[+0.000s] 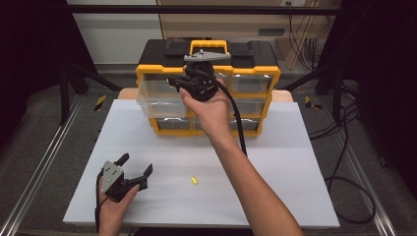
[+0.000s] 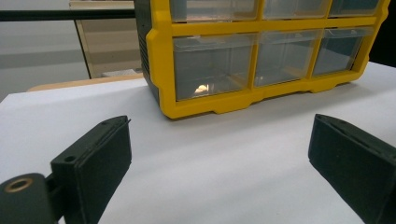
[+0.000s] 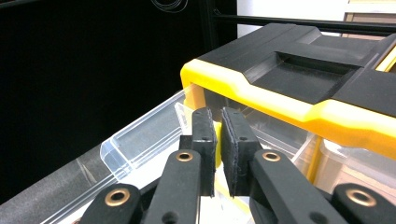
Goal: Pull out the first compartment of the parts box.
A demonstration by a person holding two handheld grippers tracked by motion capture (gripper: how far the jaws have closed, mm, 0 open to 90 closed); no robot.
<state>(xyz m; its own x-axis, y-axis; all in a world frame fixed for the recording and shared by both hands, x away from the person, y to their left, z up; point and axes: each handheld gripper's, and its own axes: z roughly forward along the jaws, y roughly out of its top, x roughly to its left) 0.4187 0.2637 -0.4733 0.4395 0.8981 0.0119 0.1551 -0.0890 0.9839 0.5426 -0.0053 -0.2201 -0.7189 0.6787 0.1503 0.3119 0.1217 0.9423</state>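
A yellow-and-black drawer cabinet point(image 1: 256, 73) stands at the back of the white table point(image 1: 280, 167). Its top left clear drawer point(image 1: 158, 100) is pulled out. My right gripper point(image 1: 176, 82) hovers over that drawer. In the right gripper view its jaws point(image 3: 217, 113) stand nearly together, shut on a small yellow piece point(image 3: 218, 147), above the open drawer point(image 3: 140, 135) and beside the cabinet's yellow rim point(image 3: 261, 93). A second small yellow piece point(image 1: 194, 181) lies loose on the table. My left gripper point(image 1: 136, 164) rests at the front left, open and holding nothing, and points at the cabinet point(image 2: 161, 70).
A small pale yellow thing point(image 2: 201, 87) lies in the cabinet's bottom left drawer. Metal rails run along both sides of the table, and cables lie on the floor to the right. The right gripper's cable hangs across the cabinet front.
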